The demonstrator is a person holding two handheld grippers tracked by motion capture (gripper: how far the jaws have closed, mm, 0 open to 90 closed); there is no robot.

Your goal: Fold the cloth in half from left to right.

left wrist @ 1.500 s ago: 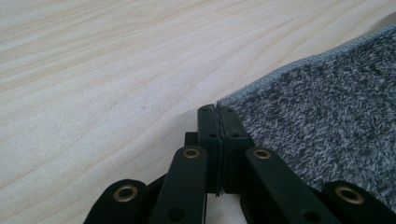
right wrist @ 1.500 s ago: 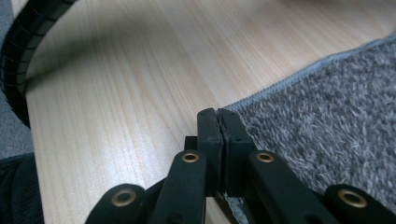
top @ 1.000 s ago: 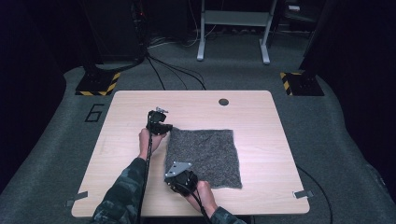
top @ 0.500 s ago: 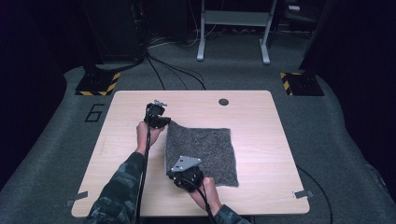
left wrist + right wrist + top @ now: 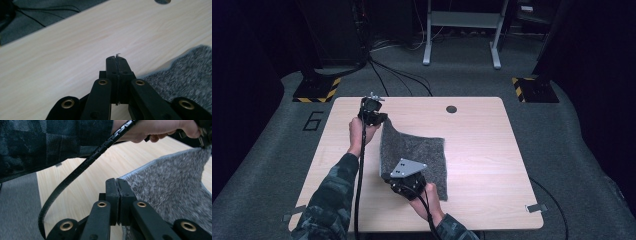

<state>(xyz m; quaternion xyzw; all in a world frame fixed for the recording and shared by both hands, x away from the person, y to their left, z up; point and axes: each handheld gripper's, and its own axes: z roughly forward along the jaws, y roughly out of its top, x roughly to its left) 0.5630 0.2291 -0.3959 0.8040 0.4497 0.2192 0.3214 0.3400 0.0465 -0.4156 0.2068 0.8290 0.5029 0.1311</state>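
Grey cloth (image 5: 417, 155) mid-frame on desk (image 5: 492, 150), left edge lifted. Left gripper (image 5: 379, 120) jaws clenched on upper-left corner; right gripper (image 5: 393, 176) jaws clenched on lower-left corner.

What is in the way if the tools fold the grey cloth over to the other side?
Nothing visible. Both tools, left and right, pinch the cloth's lifted edge. The rest of the cloth lies flat, and the table beyond it is bare wood.

Ahead of the left gripper (image 5: 373, 116), bare table (image 5: 482, 145) runs open to a small hole (image 5: 451, 109). Between both grippers the lifted cloth (image 5: 414, 150) blocks passage. Right of the right gripper (image 5: 404, 181), open wood.
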